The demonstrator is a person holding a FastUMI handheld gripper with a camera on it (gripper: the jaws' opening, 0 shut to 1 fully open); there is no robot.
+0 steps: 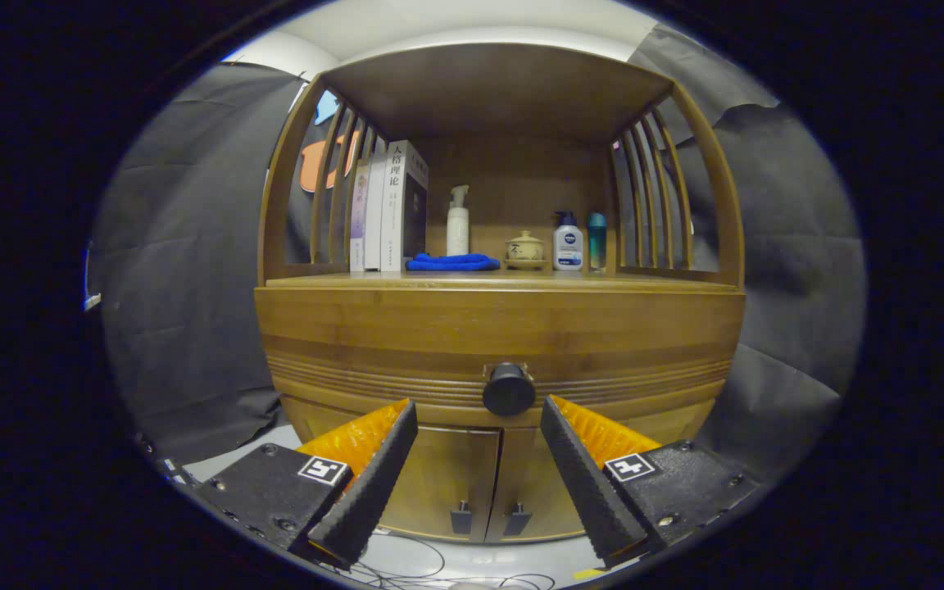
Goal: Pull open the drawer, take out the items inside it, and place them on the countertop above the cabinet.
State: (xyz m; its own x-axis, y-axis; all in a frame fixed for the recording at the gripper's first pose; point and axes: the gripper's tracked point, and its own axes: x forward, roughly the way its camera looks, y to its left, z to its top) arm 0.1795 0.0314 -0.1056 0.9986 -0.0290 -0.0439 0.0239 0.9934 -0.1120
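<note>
The jaws [478, 410] stand wide apart and hold nothing, their two black ribbed fingers [374, 483] rising from the lower part of the frame with orange backing behind each pad. Just ahead of them, in the gap between the fingertips and a little above, sits the round black knob [509, 388] of the drawer [505, 356]. The fingers do not touch the knob. The drawer is shut, its wooden front flush with the cabinet [406, 475] and marked by fine grooved lines running across it. What lies inside the drawer cannot be seen.

Below the drawer, in the lower middle of the frame, are two closed cabinet doors with small dark handles [488, 518] side by side at their meeting edge.

Above the drawer, across the middle of the frame, runs the wooden counter [316, 281], under a wooden top held up by slatted sides. On it, left of centre, a few books [390, 209] stand upright against the left slats. Just right of them lies a folded blue cloth [453, 262], with a white spray bottle [457, 221] standing behind it. Further right come a small lidded ceramic pot [524, 248], a white pump bottle [568, 243] and a teal bottle [596, 239], close together near the right slats.

Thin cables [415, 565] trail over the pale floor at the bottom of the frame.
</note>
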